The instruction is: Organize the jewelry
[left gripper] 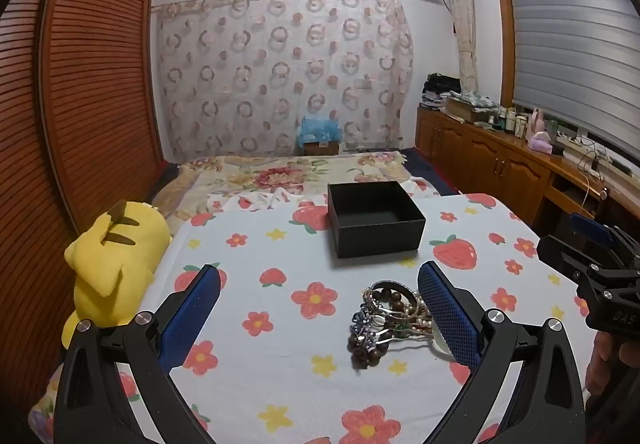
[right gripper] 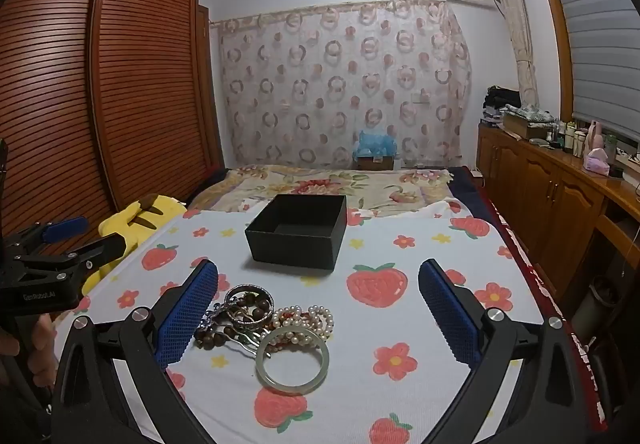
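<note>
A pile of jewelry [left gripper: 390,318] lies on the strawberry-print cloth: dark wooden beads, a silver bangle, pearl strands, a hair clip. In the right wrist view the pile [right gripper: 248,314] also shows a pale jade bangle [right gripper: 292,360] at its front. An open, empty black box [left gripper: 374,218] stands behind the pile, also seen in the right wrist view [right gripper: 298,230]. My left gripper [left gripper: 318,284] is open above the cloth, its right finger beside the pile. My right gripper [right gripper: 318,280] is open, its left finger beside the pile.
A yellow plush toy [left gripper: 112,264] lies at the bed's left edge by the wooden wardrobe [left gripper: 80,84]. A floral blanket [left gripper: 288,176] covers the far bed. A wooden cabinet [right gripper: 560,188] with bottles runs along the right wall.
</note>
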The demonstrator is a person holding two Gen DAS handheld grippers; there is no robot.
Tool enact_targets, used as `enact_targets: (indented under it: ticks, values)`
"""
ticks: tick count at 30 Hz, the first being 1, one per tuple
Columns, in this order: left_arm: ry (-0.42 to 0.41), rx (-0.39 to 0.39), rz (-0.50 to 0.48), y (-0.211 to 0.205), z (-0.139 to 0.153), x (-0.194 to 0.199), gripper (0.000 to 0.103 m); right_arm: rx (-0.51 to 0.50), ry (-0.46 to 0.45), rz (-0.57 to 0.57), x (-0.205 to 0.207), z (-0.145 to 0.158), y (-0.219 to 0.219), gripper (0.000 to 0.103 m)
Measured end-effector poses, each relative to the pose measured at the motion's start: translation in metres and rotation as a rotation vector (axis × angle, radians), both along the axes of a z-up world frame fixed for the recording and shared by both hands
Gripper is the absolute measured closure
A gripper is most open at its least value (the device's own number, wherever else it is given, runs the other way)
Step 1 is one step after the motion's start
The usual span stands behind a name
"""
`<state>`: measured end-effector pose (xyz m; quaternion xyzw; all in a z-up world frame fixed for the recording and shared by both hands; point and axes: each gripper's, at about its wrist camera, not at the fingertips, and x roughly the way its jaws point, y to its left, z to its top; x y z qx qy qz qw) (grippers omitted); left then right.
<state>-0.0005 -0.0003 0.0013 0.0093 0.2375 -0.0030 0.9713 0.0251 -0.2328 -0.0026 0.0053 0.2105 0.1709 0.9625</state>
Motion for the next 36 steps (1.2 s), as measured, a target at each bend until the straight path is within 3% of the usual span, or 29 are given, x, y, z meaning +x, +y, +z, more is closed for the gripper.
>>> enact_targets:
  ticks: [36]
  values:
    - [-0.011, -0.004, 0.0, 0.0003, -0.0004, -0.0002, 0.007, 0.005, -0.001, 0.001, -0.0002, -0.0012, -0.0008, 0.002]
